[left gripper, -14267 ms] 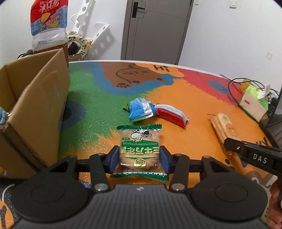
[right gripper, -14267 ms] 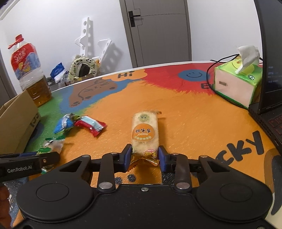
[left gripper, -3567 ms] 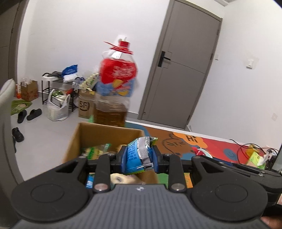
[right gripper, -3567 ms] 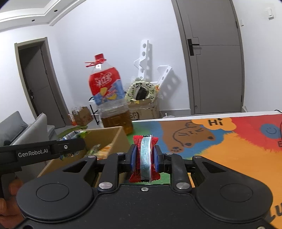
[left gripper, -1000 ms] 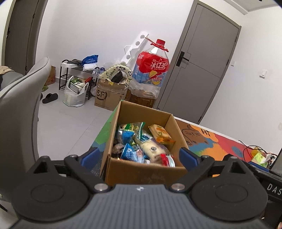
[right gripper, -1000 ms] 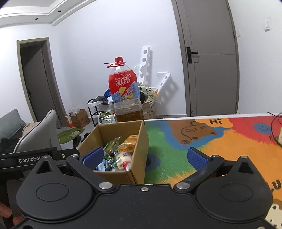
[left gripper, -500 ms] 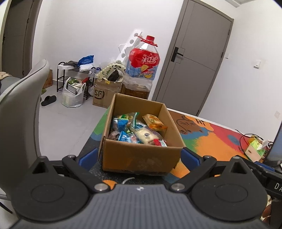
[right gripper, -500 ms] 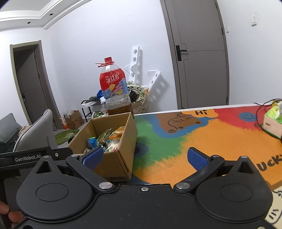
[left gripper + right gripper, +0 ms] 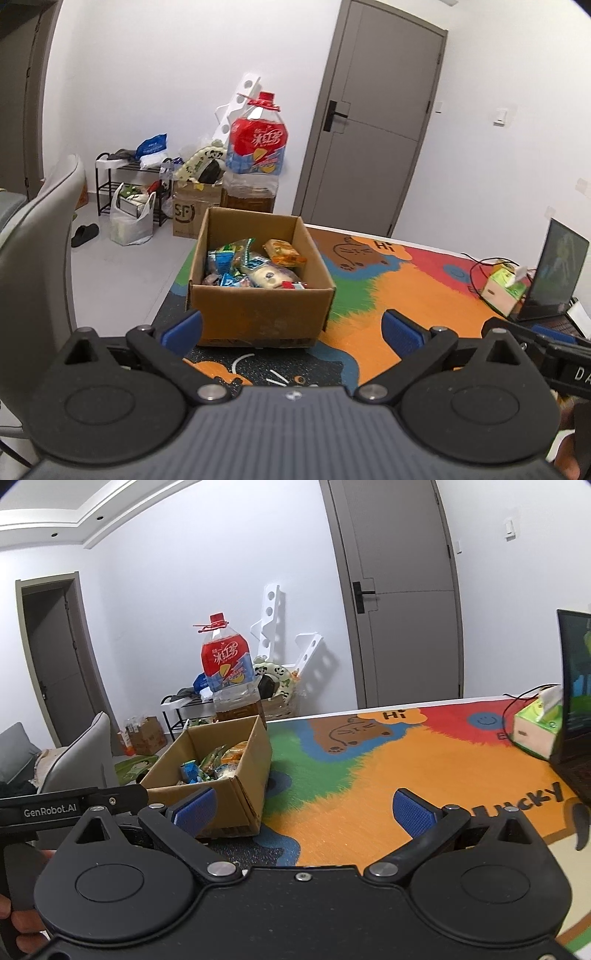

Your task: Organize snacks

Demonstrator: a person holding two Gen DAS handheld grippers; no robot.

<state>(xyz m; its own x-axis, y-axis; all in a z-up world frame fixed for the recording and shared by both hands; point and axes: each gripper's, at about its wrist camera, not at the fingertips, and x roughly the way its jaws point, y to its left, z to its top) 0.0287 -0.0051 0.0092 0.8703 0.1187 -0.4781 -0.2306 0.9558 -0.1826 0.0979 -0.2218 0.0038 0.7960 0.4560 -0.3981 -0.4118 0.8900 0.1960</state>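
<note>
An open cardboard box (image 9: 258, 314) stands at the left end of the colourful table mat; it also shows in the right wrist view (image 9: 240, 797). Several snack packets (image 9: 255, 267) lie inside it, among them blue, green, white and orange ones (image 9: 212, 764). My left gripper (image 9: 291, 328) is open and empty, held back from the box's near wall. My right gripper (image 9: 303, 812) is open and empty, to the right of the box above the mat.
A large bottle with a red label (image 9: 256, 162) stands behind the box. A green tissue box (image 9: 537, 731) and a laptop (image 9: 574, 701) sit at the table's right end, with a cable. A grey chair (image 9: 33, 266) stands left of the table.
Both grippers have drawn back from the box, which now looks smaller and farther away. Both stay open and empty.
</note>
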